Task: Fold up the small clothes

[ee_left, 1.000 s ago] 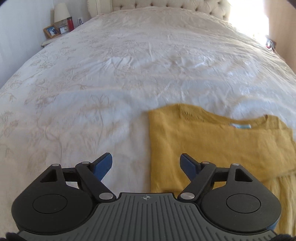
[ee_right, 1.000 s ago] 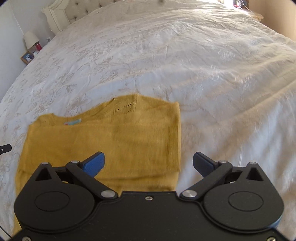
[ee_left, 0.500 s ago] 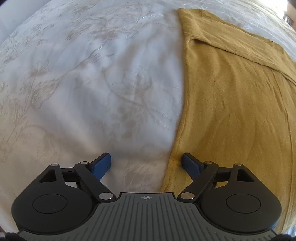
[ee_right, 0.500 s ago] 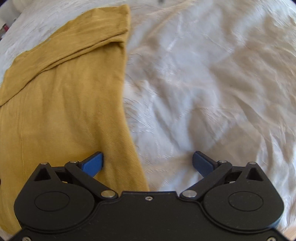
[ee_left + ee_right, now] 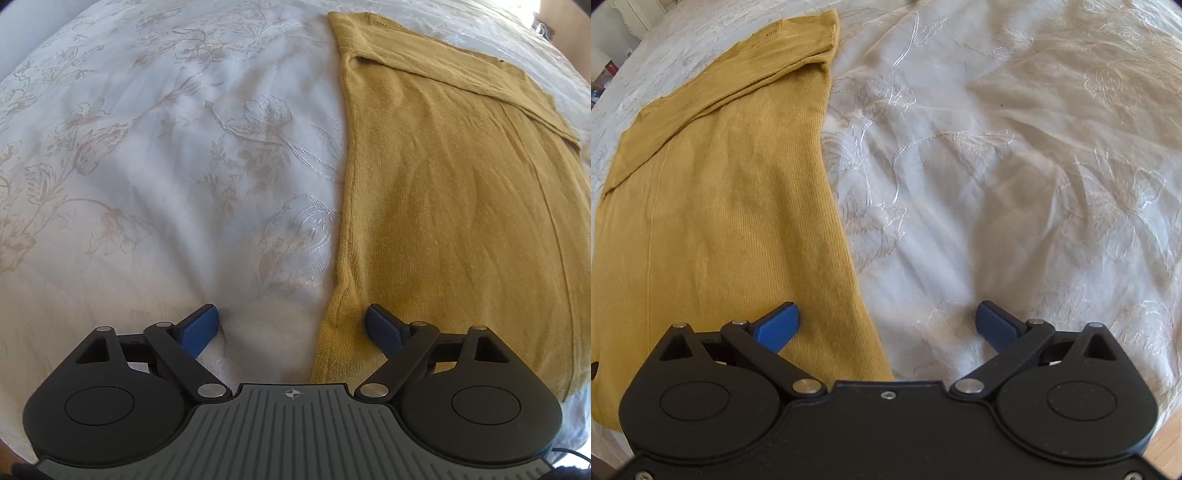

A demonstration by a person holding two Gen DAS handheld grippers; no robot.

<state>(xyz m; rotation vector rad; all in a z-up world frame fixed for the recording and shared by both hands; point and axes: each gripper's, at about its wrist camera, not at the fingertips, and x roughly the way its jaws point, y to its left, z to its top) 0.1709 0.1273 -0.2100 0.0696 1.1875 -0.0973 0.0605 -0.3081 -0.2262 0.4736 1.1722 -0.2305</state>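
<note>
Two hand-held grippers point steeply down at a bed (image 5: 155, 177). No writing is legible. Mustard garment (image 5: 461, 192) lies flat, long axis running away from both. Left hand-held gripper (image 5: 293, 325), its jaws just widened, and right hand-held gripper (image 5: 886, 321), jaws spread, each straddle one near side edge without pinching it.

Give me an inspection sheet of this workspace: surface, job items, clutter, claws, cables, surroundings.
Surface: white embroidered bedspread, lightly wrinkled.
Job's things: mustard knit top, lying flat, sleeves folded across its upper part.
Clutter: nothing seen on the bedspread.
Claws: left claw open, straddling the top's side edge near the hem; its jaws have just been opening. Right claw open, straddling the opposite side edge. Neither grips the fabric.
Cables: thin dark cable at the left view's lower right corner.
Surroundings: wooden floor; white headboard.
</note>
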